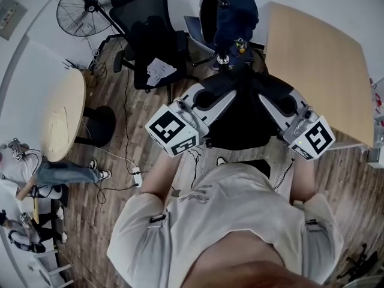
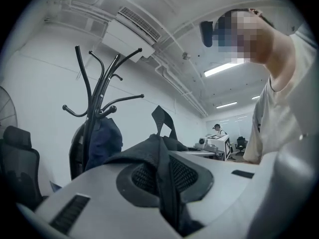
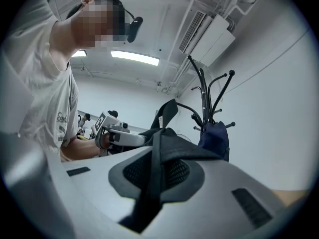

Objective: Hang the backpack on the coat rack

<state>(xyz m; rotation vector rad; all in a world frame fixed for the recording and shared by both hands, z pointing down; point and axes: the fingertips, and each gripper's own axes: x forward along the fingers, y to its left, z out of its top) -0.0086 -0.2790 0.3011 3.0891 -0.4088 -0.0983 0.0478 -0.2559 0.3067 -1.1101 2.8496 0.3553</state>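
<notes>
I hold the black backpack [image 1: 240, 120] in the air in front of my chest, between my two tools, and it touches neither the floor nor any table. My left gripper [image 1: 206, 96] is clenched on the left side of it. In the left gripper view the two pads press together on a fold of dark fabric and a strap that runs down between them. My right gripper [image 1: 289, 105] is clamped in the same way on the right side, with a black strap pinched between its pads. The top loop [image 2: 162, 117] of the backpack stands up free above the fabric, and no hook is inside it. The coat rack [image 2: 94, 96] is straight ahead of me, apart from the backpack, with its curved black hooks reaching upward. A dark blue bag [image 2: 105, 137] hangs already on its pole, below the hooks. In the head view an office chair [image 1: 150, 35] stands to the left of the rack, with a fan [image 1: 84, 8] behind it. A wooden table [image 1: 318, 65] is to the right of the rack.
</notes>
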